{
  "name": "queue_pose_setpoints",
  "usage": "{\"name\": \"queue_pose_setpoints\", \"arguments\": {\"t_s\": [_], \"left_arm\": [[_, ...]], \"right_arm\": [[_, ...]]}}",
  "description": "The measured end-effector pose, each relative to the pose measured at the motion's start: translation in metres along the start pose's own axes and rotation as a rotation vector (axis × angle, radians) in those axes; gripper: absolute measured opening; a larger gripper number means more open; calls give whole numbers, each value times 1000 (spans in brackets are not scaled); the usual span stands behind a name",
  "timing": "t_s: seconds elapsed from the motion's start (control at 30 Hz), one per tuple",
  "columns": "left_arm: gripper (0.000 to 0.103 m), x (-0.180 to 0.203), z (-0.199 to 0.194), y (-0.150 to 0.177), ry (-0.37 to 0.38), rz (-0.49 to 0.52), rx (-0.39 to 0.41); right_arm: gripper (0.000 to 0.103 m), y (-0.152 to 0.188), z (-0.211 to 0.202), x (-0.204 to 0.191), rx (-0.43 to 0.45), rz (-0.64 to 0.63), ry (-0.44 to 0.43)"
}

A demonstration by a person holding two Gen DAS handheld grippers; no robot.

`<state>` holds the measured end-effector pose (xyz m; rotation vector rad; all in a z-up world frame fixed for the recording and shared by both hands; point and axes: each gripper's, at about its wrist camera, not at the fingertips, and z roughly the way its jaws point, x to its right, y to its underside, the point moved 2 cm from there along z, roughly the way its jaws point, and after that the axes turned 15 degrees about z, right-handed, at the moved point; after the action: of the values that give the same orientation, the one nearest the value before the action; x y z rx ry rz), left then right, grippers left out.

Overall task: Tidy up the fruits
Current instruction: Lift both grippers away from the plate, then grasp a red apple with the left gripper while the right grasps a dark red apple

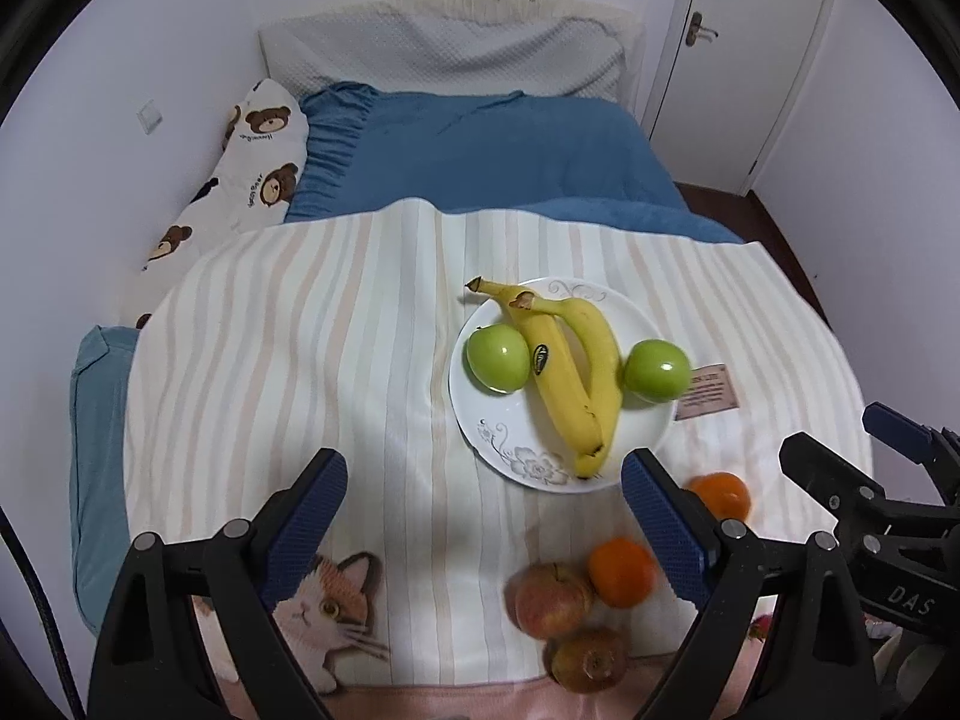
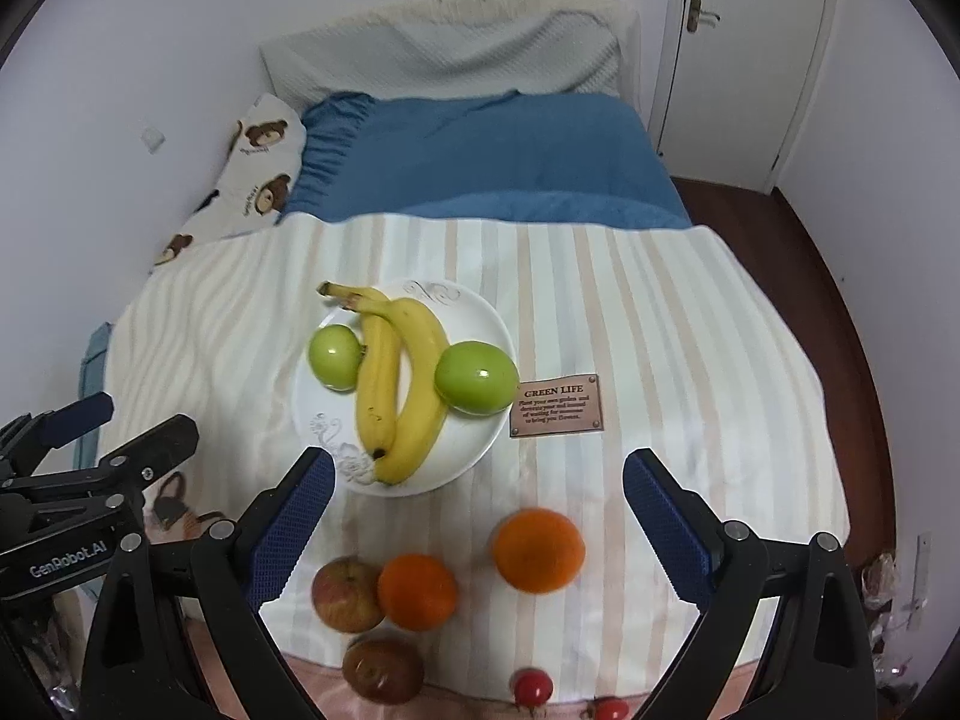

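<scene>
My left gripper (image 1: 485, 486) wears matt black plastic arms with dull metal pivot pins, and its pads (image 1: 312, 510) are blue rubber with a rough diamond texture; my right gripper (image 2: 479, 486) looks the same. The plate (image 2: 480, 450) is glossy white ceramic with a grey flower print. The green apples (image 2: 477, 378) shine like wax, the bananas (image 2: 390, 384) are smooth and satiny, the oranges (image 2: 538, 550) look faintly pebbled, and the red apples (image 2: 347, 594) are dull. Under them the striped cloth (image 2: 660, 330) is soft, matt woven fabric bearing a brown leather-like label (image 2: 556, 405). The blue bedding (image 1: 510, 150) looks plush.
</scene>
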<state>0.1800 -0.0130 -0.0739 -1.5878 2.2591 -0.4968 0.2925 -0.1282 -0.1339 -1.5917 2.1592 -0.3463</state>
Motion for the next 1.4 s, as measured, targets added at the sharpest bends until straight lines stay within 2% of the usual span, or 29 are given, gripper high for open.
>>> {"name": "queue_pose_setpoints", "arguments": {"t_s": [0.2,0.37,0.53,0.6,0.63,0.67,0.77,0.9,0.93,0.97,1.0,1.03,1.13,1.23,1.4], "left_arm": [[94,7,-38,13,0,-19,37],[94,14,-29,34,7,-21,-5],[94,33,28,61,47,35,-147],[94,43,58,72,72,65,-214],[94,48,75,77,90,87,-253],[94,53,89,82,99,106,-281],[94,69,127,90,130,180,-355],[94,89,162,95,226,247,-451],[94,93,166,95,246,255,-453],[88,97,169,95,253,269,-451],[69,101,170,96,254,283,-453],[62,105,173,98,265,292,-459],[62,111,173,100,236,317,-453],[61,107,167,103,208,294,-438],[61,73,143,119,140,251,-421]], "right_arm": [[99,14,-45,3,12,23,-68],[100,27,-35,22,-59,77,-76],[99,46,8,50,-176,143,-89],[88,55,25,58,-219,162,-92],[77,62,36,62,-253,169,-92],[72,65,42,63,-271,175,-96],[72,83,60,69,-316,191,-96],[72,106,76,74,-375,224,-107],[72,112,80,75,-388,233,-110],[72,116,83,76,-397,238,-108],[72,119,86,76,-399,242,-105],[72,121,87,76,-408,246,-110],[72,129,93,75,-429,253,-120],[72,136,95,70,-448,254,-138],[72,154,102,55,-497,243,-178]]}}
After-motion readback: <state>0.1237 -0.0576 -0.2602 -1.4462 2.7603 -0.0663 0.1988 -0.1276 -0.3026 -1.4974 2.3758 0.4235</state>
